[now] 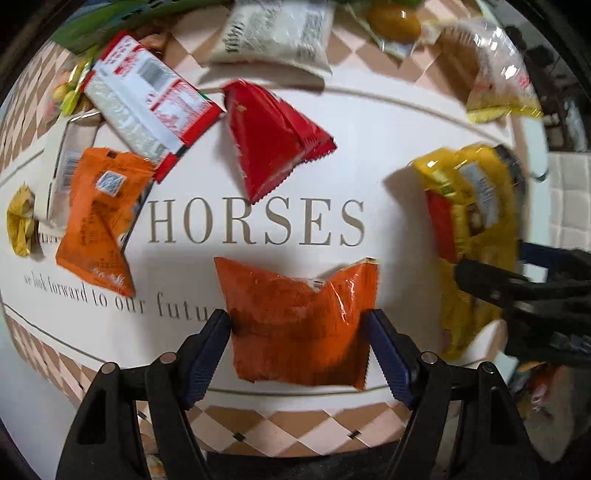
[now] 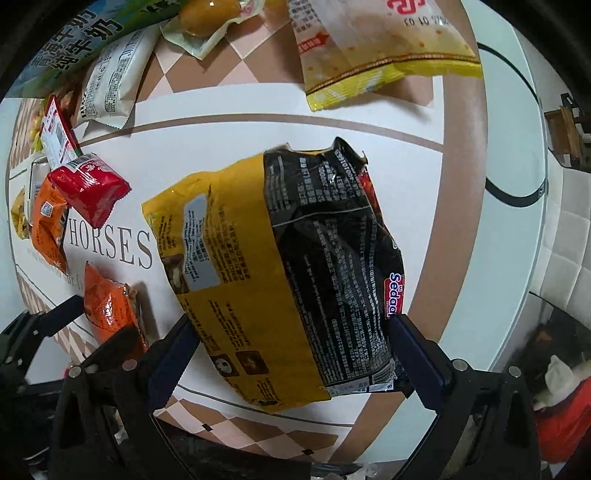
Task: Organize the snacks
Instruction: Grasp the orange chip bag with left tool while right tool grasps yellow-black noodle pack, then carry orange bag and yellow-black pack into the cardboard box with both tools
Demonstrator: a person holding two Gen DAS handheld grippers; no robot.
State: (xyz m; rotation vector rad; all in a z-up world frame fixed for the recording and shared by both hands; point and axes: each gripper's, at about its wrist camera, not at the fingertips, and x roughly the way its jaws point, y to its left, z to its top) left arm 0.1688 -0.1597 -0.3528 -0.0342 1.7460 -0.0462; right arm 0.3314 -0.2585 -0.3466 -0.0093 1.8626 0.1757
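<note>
The left gripper (image 1: 298, 321) clamps a crinkled orange foil snack packet (image 1: 299, 317) between its blue pads, above the white cloth with grey lettering (image 1: 258, 221) that covers the table. The right gripper (image 2: 291, 332) grasps a large yellow-and-black plastic noodle pack (image 2: 288, 266) by its sides; whether that pack rests on the cloth or hangs just above it is hard to tell. Beyond the held orange packet lie a red foil packet (image 1: 269, 140), a second orange packet (image 1: 99, 218) and a red-and-white wrapper (image 1: 147, 99), close together at the left. A pale white pouch (image 1: 277, 33) and a yellow-edged clear bag (image 2: 376, 48) sit at the far edge.
</note>
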